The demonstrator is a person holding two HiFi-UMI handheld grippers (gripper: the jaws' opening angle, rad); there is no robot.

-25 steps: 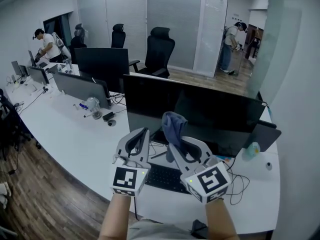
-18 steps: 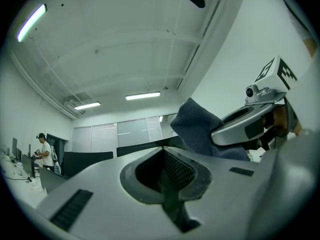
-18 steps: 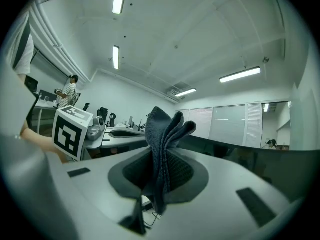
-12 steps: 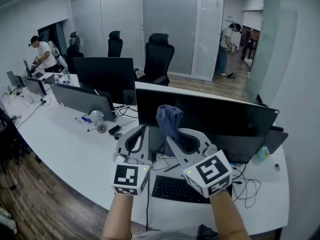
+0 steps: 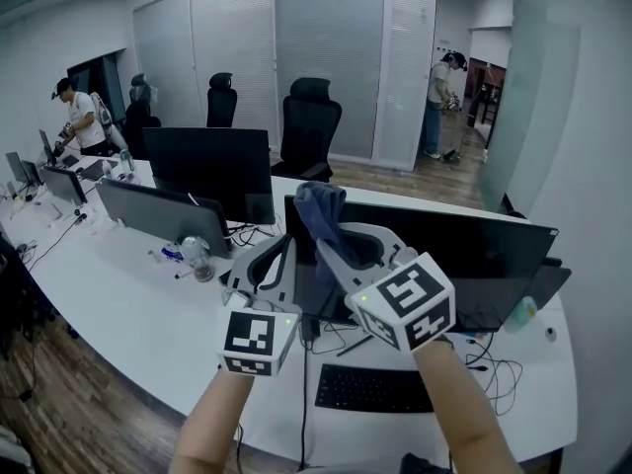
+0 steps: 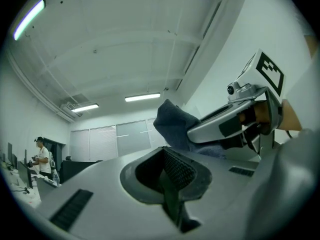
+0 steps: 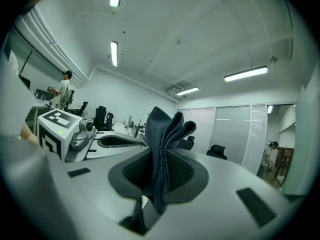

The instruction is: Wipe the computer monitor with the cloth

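You hold the cloth (image 5: 318, 203) up, pinched in your right gripper (image 5: 329, 237).
Its jaws clamp the bunched blue-grey cloth upright before the monitor's (image 5: 484, 255) upper left corner (contact with the screen can't be told). Your left gripper (image 5: 281, 257), just beside, has its jaws pressed together on nothing.

No word, brand, number or sign is legible from my remote console. Only black-and-white square marker patterns show, one on the white cube (image 5: 259, 340) of the left gripper (image 5: 284, 257), another on the right gripper (image 5: 329, 243).
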